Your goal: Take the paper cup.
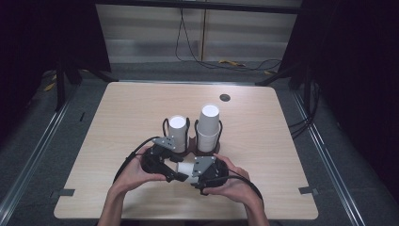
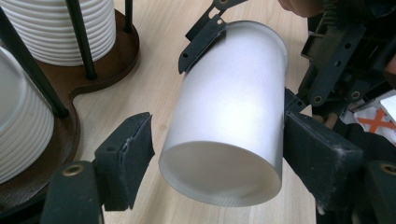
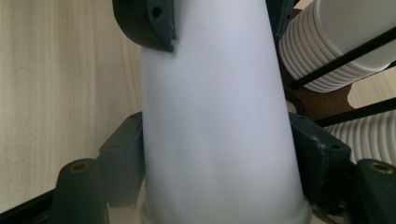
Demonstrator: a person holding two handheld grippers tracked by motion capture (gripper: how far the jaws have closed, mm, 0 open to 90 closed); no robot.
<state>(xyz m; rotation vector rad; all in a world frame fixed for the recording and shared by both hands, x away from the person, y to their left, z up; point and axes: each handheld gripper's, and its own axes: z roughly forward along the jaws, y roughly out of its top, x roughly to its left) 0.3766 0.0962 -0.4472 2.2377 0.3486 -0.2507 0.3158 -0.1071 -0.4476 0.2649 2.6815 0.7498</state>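
Observation:
A single white paper cup (image 1: pixel 185 168) lies on its side in the air between my two grippers, near the table's front centre. My right gripper (image 3: pixel 219 156) is shut on the cup (image 3: pixel 215 116) near its wide rim, with both pads pressed on its wall. My left gripper (image 2: pixel 219 154) straddles the cup (image 2: pixel 229 116) at its narrow base end. Its left pad (image 2: pixel 133 154) stands a little apart from the wall, so this gripper is open. From above, the left gripper (image 1: pixel 178 172) and right gripper (image 1: pixel 192 173) point toward each other.
Just beyond the hands a brown wooden holder (image 1: pixel 192 145) with black wire posts carries two stacks of white cups (image 1: pixel 177 133) (image 1: pixel 208 126). A dark round grommet (image 1: pixel 225 97) sits near the table's far edge. Cables lie on the floor behind.

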